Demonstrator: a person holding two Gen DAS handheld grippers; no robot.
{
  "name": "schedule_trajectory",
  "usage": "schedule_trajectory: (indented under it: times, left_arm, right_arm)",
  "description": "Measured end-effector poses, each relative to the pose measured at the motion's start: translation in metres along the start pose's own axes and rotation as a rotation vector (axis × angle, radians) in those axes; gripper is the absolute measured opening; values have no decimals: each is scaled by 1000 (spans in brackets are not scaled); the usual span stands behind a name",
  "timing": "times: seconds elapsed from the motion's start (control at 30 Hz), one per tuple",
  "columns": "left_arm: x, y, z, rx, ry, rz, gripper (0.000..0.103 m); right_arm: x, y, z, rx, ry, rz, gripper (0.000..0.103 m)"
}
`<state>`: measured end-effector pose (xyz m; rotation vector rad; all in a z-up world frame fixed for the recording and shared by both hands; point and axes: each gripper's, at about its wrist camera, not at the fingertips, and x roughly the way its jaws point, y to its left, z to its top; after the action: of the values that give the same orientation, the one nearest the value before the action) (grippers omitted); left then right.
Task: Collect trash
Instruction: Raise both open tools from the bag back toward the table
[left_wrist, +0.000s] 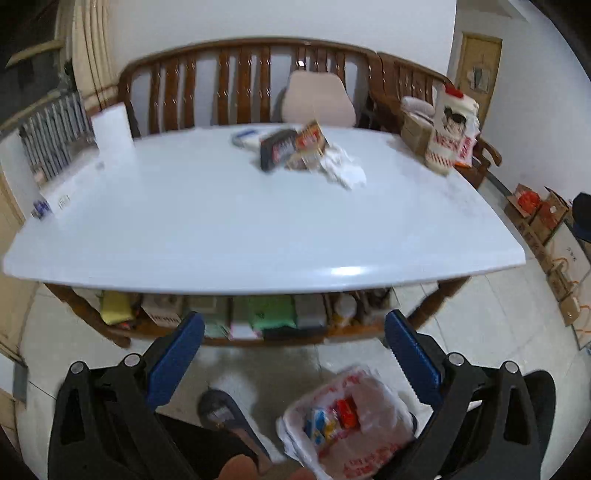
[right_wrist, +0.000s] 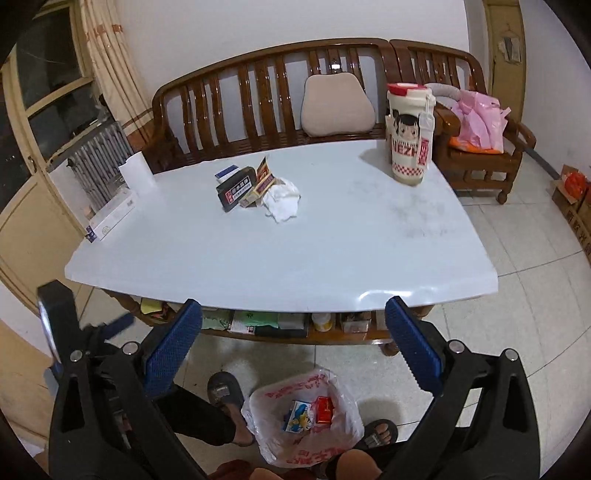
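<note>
Nearest, the left gripper (left_wrist: 293, 332) and right gripper (right_wrist: 293, 321) both gape wide, holding nothing. Between the person's feet a plastic bag (right_wrist: 303, 417) holds what look like small cartons. Toward the table's (right_wrist: 258, 258) far edge lie wrappers (right_wrist: 245, 186) and a crumpled tissue (right_wrist: 282, 201); a tall cup (right_wrist: 408, 134) stands at its far right corner.

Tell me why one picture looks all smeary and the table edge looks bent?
Left wrist view: motion blur smears the trash pile and the plastic bag. Right wrist view: sharper, so the crumpled tissue is crisp. Both views: the fisheye lens bows the table edge, and glare shines on its front rim.
</note>
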<state>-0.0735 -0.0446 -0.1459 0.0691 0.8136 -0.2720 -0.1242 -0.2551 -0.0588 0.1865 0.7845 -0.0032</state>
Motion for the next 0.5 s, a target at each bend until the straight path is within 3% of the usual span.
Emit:
schedule_trajectory:
  times: [0.3,0.5]
  left_arm:
    - [-7,20,44,3,-54,19,95]
    - [-1,29,72,24,-75,12,95]
  right_arm:
    - [-6,20,41,-67,-36,-8,96]
    - [12,27,62,-132,0,7,96]
